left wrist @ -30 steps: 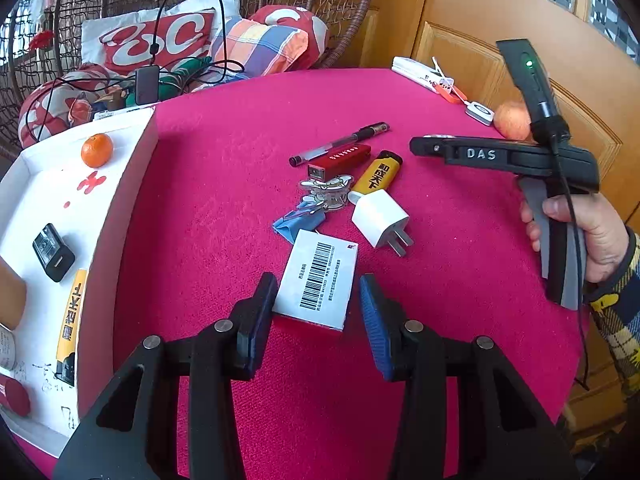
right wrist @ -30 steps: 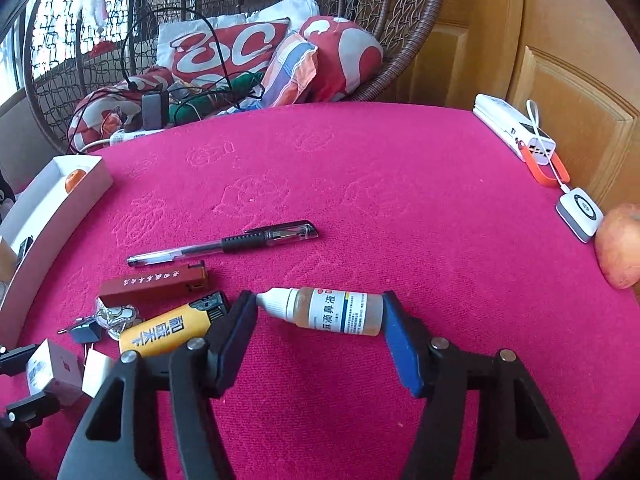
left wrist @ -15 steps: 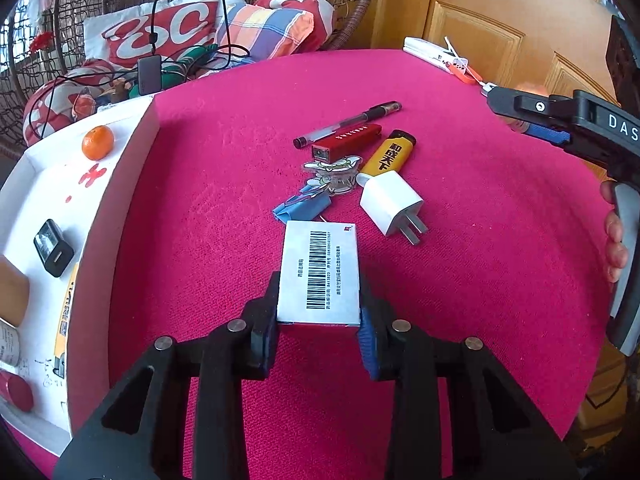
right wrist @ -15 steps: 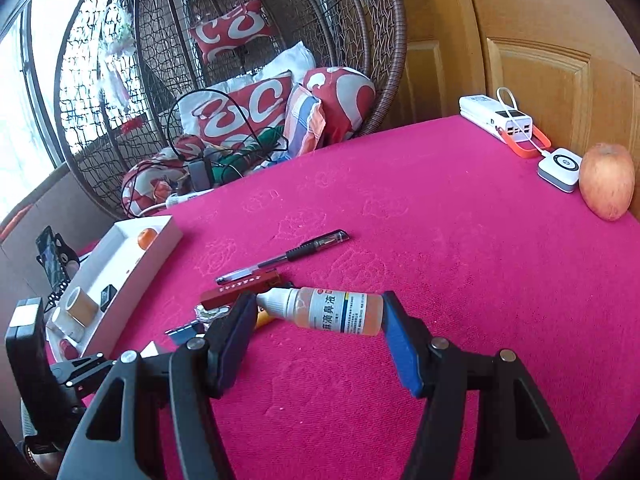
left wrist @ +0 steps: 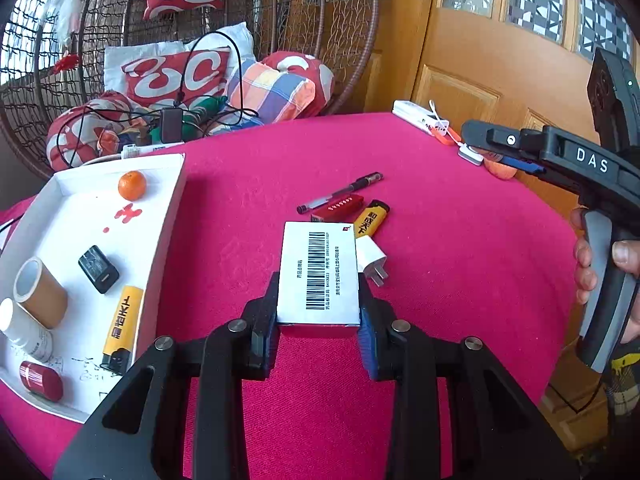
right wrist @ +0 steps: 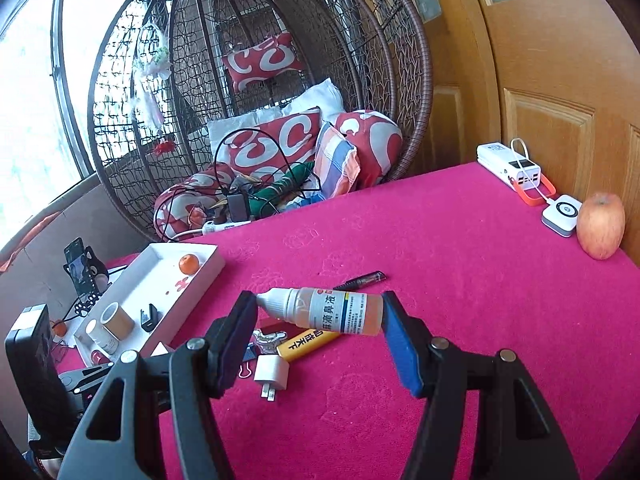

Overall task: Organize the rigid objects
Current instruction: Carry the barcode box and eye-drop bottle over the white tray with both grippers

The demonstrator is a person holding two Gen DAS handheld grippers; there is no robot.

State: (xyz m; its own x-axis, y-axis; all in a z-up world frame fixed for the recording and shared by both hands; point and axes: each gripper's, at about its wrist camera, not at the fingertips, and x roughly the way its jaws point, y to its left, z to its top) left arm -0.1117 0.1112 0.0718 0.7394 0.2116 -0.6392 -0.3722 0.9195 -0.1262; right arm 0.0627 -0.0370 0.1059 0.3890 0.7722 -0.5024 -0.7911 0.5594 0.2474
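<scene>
A white box with a barcode label (left wrist: pixel 318 272) was pinched by its two long sides between the fingers of the left gripper (left wrist: pixel 318 320) and was held above the pink tablecloth (left wrist: pixel 460 264), clear of the loose items behind it. A small dropper bottle (right wrist: pixel 320 311) was clamped end to end in the right gripper (right wrist: pixel 316 328), its white cap against the left finger and its base against the blue pad of the right finger; it was carried on its side, above the cloth.

To the left a white tray (left wrist: pixel 168 216) was seen on the cloth. In it were found a small orange (left wrist: pixel 132 185) near the far end, a black charger block (left wrist: pixel 98 269) in the middle, a yellow lighter (left wrist: pixel 120 324) lying lengthwise beside the near wall, a roll of brown tape (left wrist: pixel 40 294), a white bottle (left wrist: pixel 24 334) touching the tape, and a red cylinder (left wrist: pixel 40 379) at the near corner. Red marks were printed on the tray floor near the orange.

Left on the cloth outside the tray were a black pen (left wrist: pixel 340 193), a red stick-shaped item (left wrist: pixel 338 208), a second yellow lighter (left wrist: pixel 372 220) and a white plug adapter (left wrist: pixel 372 260), all grouped closely. At the far right edge of the table an apple (right wrist: pixel 600 225), a white power bank (right wrist: pixel 510 166) and a small white square device (right wrist: pixel 562 210) were placed.
</scene>
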